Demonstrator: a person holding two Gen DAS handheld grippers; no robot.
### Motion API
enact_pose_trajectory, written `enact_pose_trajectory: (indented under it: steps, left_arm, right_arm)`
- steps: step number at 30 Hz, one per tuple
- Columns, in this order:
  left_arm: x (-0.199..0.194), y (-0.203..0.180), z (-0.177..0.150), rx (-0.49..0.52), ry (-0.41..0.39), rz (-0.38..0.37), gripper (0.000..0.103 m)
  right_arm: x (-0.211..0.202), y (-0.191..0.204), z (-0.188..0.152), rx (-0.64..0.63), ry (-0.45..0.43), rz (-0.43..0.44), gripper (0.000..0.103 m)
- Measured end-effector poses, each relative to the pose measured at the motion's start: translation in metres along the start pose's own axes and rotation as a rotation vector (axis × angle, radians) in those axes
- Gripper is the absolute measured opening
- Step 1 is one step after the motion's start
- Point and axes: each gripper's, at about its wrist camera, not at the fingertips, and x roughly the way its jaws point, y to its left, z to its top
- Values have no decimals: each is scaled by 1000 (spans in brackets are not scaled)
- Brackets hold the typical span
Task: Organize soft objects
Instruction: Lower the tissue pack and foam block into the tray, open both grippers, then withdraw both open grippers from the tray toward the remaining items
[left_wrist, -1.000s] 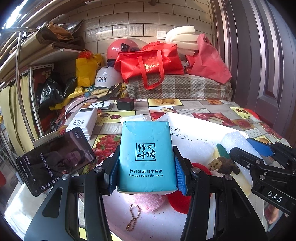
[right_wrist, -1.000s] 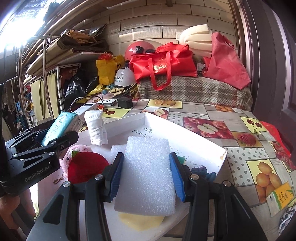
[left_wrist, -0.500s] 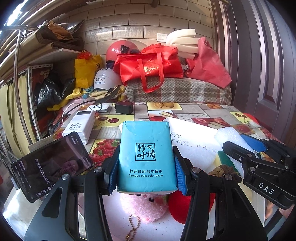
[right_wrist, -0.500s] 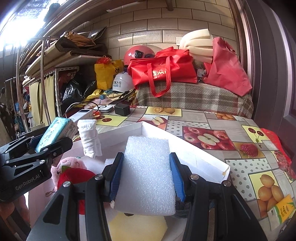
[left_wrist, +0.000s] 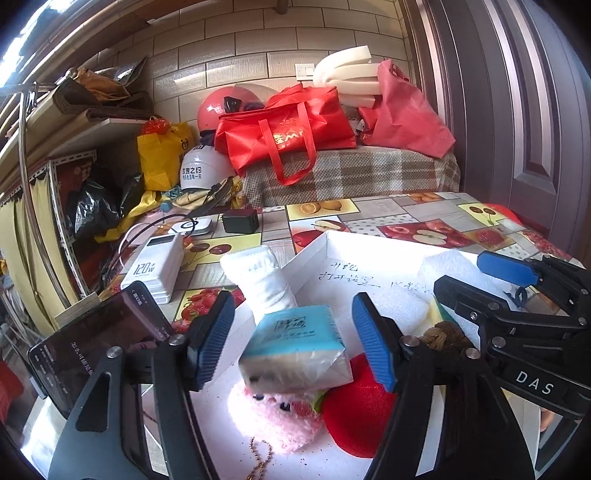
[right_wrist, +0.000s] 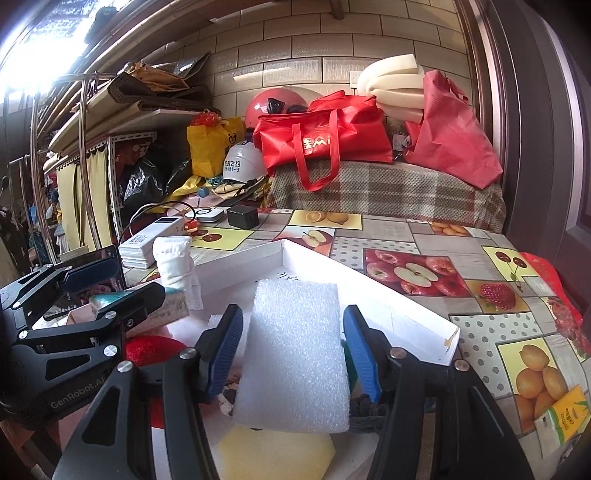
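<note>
Both grippers have just been opening: the left gripper (left_wrist: 293, 341) has let go of the blue tissue pack (left_wrist: 295, 347), which now lies tipped over on the pink plush toy (left_wrist: 275, 415) inside the white box (right_wrist: 388, 295), clear of both pads. Beside it stand a rolled white sock (left_wrist: 260, 284) and a red plush (left_wrist: 356, 410). The right gripper (right_wrist: 291, 350) stands parted around the white foam block (right_wrist: 295, 354), which sits over a yellow sponge (right_wrist: 277, 456); gaps show at both pads.
</note>
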Motion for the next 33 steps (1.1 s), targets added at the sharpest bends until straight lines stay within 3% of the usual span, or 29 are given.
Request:
enact_pose_trajectory:
  steps: [2,4,10,12,18,24,33]
  left_arm:
    - [-2,6,-1,-33,-11,22,89]
    - [-3,9,-1,-53,-17,40,97]
    - [-9,10,-3,-61,-40,56,98]
    - [-11,12,-3,-70,-51,61,99]
    - [-24,17,-5,-101,-110,78,103]
    - [-32,24,-9,-141,-110,35,103]
    - [-53,7,-16,-104,-112,27,103]
  right_arm:
    - [-2,-5,0,30,-11,-9,85]
    - [-4,-7,0,43,-24,-8,88]
    - [-10,-3,0,22,-54,-23,90]
    - [-12,-2,0,22,-63,-30,103]
    - [-21,2,0,5,-115,-30,103]
    - [-31,4,-5,-7,-110,-20,103]
    - [-57,-1,-18,1,-108,-5,103]
